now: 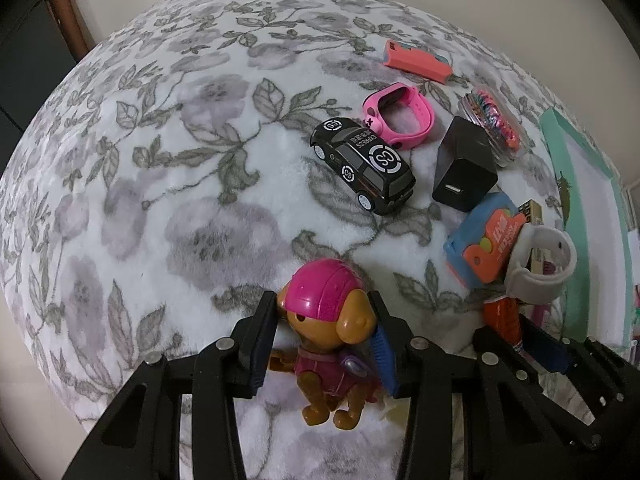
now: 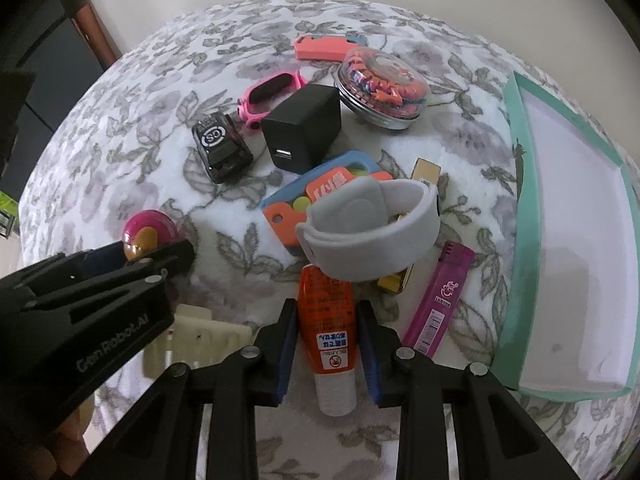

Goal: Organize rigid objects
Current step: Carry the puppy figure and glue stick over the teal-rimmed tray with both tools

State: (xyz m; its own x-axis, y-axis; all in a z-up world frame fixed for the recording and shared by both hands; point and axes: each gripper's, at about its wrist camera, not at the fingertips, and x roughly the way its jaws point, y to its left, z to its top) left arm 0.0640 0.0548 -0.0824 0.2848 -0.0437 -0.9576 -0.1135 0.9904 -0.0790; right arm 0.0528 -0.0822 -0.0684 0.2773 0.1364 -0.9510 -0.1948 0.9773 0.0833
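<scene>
A toy dog figure [image 1: 328,320] with a pink helmet lies on the floral blanket. My left gripper [image 1: 322,300] is shut on its head, one pad on each side. In the right wrist view the pink helmet [image 2: 150,232] shows between those black fingers. My right gripper [image 2: 326,308] is shut on an orange bottle [image 2: 328,320] with a white cap, which points toward the camera. A grey wristband [image 2: 368,232] rests over the bottle's far end. From the left wrist view, the bottle [image 1: 502,320] and the right gripper sit at the lower right.
Ahead lie a black toy car [image 1: 362,164], a pink watch [image 1: 400,116], a black charger [image 2: 304,132], a round tin of bands [image 2: 380,84], a coral case [image 2: 324,46] and a blue-orange case [image 2: 288,204]. A purple lighter [image 2: 440,304] and a teal-rimmed tray [image 2: 528,216] are right.
</scene>
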